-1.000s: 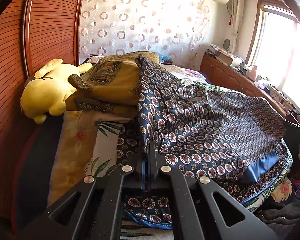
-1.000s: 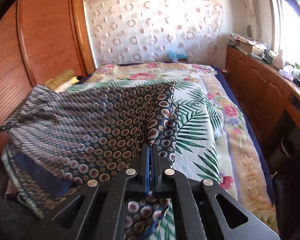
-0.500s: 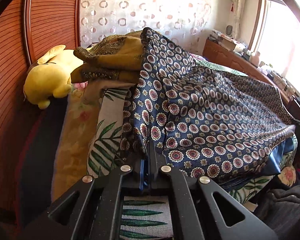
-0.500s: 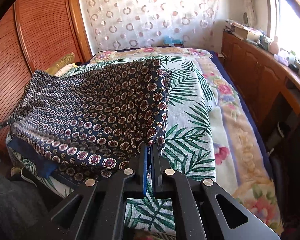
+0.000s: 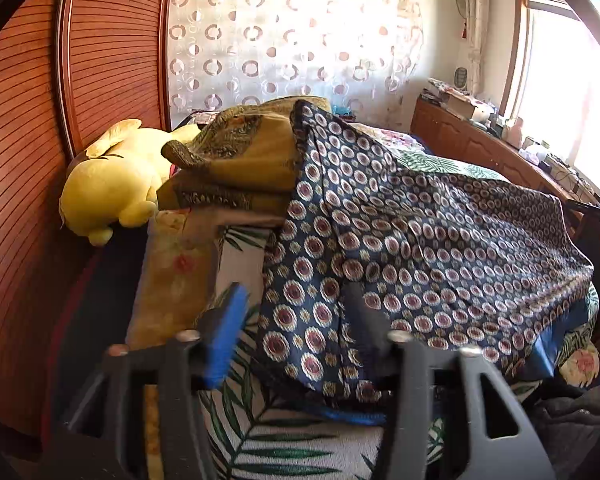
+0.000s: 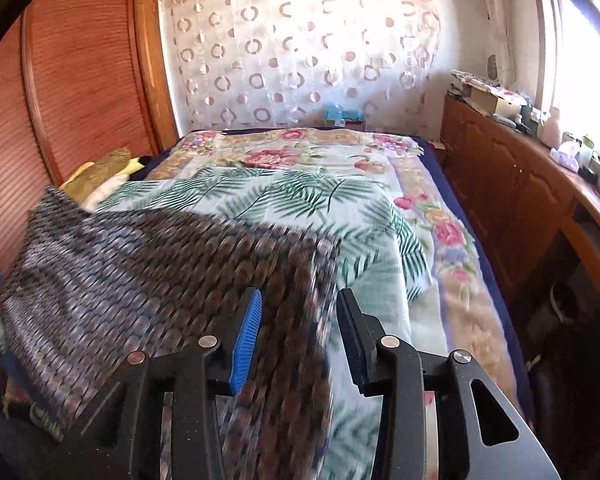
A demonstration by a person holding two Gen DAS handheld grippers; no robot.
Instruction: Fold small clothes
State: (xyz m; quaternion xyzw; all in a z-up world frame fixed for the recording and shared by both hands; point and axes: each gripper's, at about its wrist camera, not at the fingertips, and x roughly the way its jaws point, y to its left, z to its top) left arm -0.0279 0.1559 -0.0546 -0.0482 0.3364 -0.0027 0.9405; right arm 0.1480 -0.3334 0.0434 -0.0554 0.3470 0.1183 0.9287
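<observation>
Now your left gripper [image 5: 296, 336] has its jaws spread wide and opening, low in the left wrist frame. A corner of the navy patterned garment [image 5: 400, 248] hangs down between the jaws, draped over the right-hand finger, while the blue pad [image 5: 225, 340] on the left-hand finger stands clear of the cloth. From there the garment slopes from a high point at the centre of the frame down to the right edge, covering the near part of the bed [image 5: 284, 444] with its palm-leaf cover. Behind its peak, centre left, sits a stack of folded mustard cloth [image 5: 244, 160], and left of that a yellow plush toy [image 5: 108, 184] lies against the wooden wardrobe doors [image 5: 24, 160].

Your right gripper [image 6: 298, 334] sits at the bottom centre of the right wrist frame, its jaws partly apart and opening. A blurred strip of the same garment [image 6: 148, 280] runs down between the jaws, and neither pad presses on it. The rest of the cloth fills the lower left of that frame, lying on the bed [image 6: 380, 224], whose palm-leaf and floral covers stretch up to the circle-patterned curtain [image 6: 300, 48] at the top. A wooden cabinet [image 6: 508, 184] runs along the right side.
</observation>
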